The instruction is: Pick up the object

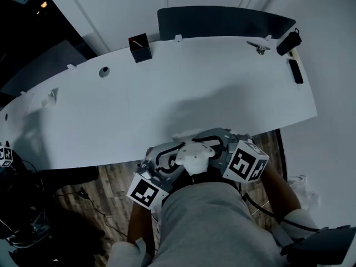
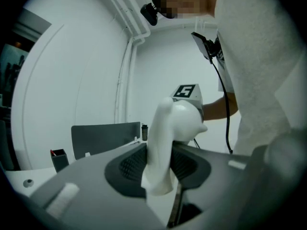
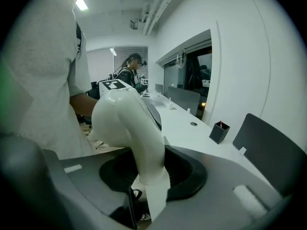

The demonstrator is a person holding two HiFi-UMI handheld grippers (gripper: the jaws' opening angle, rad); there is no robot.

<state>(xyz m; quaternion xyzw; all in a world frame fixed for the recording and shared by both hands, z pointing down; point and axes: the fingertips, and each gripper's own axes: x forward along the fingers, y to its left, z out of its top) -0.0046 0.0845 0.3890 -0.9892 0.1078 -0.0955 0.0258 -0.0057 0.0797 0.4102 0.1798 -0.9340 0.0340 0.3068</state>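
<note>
White object, smooth and glossy with a bulbous middle and 2 narrower ends, is off the tabletop; it hangs close against the person's torso, just past the near edge, with the wooden floor showing below. The left gripper pinches 1 narrow end between its ribbed pads; the right gripper pinches the other end; both pairs of jaws are clamped on the same piece, and neither stands free.

Likely troubles from here, as I judge them:

- Slip; the surface looks slick and each hold is on a tapering end, so a tug outward could draw that end out of the pads.
- Swing; the heavy-looking middle sits beyond both grips; if 1 gripper lets go first, the weight would probably pivot in the remaining jaws and twist loose.
- Strain; with 2 grippers on 1 rigid thing, any pull apart or counter-twist loads the thin ends; whether they would bend or crack I cannot tell from these views.
- Bad landing; a drop here would most likely fall to the lap or floor, not back onto the tabletop.
- Crowding; the grippers sit tight against the body, which leaves little room to correct a slip.
</note>
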